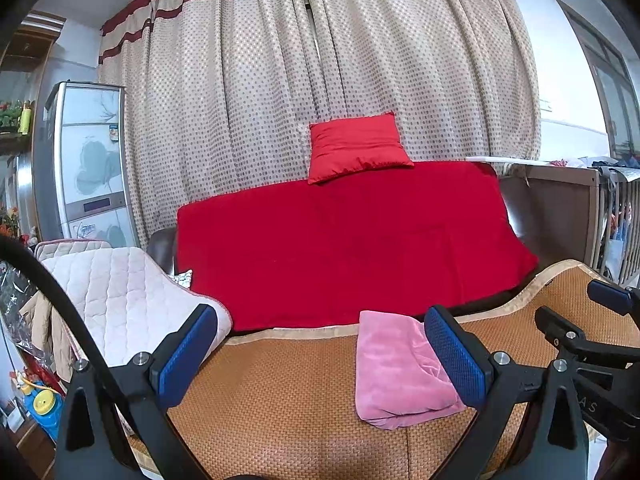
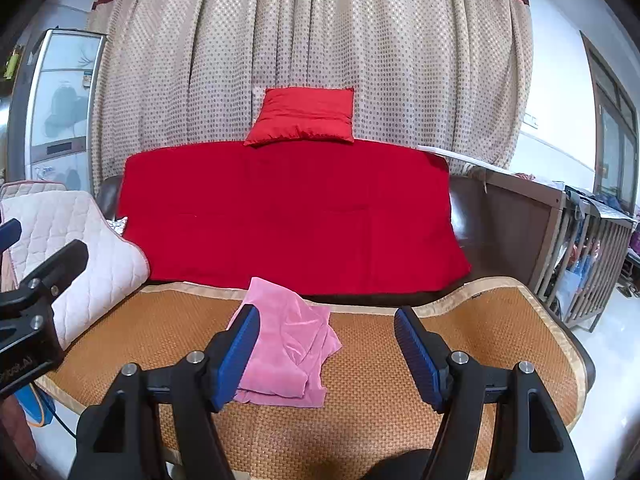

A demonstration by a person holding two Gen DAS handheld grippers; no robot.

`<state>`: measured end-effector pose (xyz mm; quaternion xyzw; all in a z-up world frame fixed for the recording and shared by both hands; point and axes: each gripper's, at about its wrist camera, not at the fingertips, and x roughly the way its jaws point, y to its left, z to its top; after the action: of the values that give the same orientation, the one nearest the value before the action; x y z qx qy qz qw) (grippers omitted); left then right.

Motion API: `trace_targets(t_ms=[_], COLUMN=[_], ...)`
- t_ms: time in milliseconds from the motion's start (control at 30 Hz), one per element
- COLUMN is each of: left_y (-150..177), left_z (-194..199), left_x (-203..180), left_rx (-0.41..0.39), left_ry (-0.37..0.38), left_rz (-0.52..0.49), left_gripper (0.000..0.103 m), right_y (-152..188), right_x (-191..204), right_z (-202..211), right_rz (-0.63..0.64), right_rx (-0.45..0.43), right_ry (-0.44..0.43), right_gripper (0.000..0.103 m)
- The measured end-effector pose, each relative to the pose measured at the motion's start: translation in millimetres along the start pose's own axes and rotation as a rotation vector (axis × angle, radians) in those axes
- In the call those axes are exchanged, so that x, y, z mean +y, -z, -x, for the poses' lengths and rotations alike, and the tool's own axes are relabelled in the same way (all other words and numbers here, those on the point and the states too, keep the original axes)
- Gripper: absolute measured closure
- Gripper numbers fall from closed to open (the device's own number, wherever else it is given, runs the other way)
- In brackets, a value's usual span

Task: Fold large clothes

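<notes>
Nearest, both grippers hover above the woven rattan mat (image 2: 372, 412), side by side. Right gripper (image 2: 327, 354): jaws spread wide, nothing between the pads; left blue pad only overlaps the cloth in view, no contact that I can see. Left gripper (image 1: 320, 356): jaws likewise parted and empty, its right pad standing in front of the cloth's edge.

Task item: pink garment (image 2: 286, 344), lying on the mat toward its far edge, already folded into a compact oblong of several layers. Left wrist view shows it neat and smooth (image 1: 394, 372); right wrist view shows a loose flap sticking out on the right side and puckered layers along the near edge.

Judgement: folding looks near finished; the step in hand is probably a tidy-up or one last fold. To do it well, pinch the loose right flap through all its layers, not the top sheet alone, and carry it over low so the stack beneath does not drag. Pin the opposite edge with the other gripper. Fabric looks soft and slippery; could slide on the mat.

Beyond the mat: red blanket (image 2: 292, 216) draped over a dark sofa, quilted cream cushion (image 2: 76, 240) at left. Farther back, red pillow (image 2: 304, 116) against the dotted curtain (image 2: 320, 28).
</notes>
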<state>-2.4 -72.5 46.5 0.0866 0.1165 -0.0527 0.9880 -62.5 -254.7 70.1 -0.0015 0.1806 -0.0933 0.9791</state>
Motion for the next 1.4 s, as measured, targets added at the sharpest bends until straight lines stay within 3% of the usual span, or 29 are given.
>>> trace_targets(t_ms=[1400], left_y=[0.9], left_z=[-2.1], left_x=[-0.2], left_rx=[0.016], left_ry=[0.053], left_rz=[0.009], left_gripper=[0.0], right_y=[-1.4], right_x=[5.1], right_z=[2.1], right_rz=[0.029], right_rx=[-0.025], right_ry=[0.023], right_gripper=[0.029])
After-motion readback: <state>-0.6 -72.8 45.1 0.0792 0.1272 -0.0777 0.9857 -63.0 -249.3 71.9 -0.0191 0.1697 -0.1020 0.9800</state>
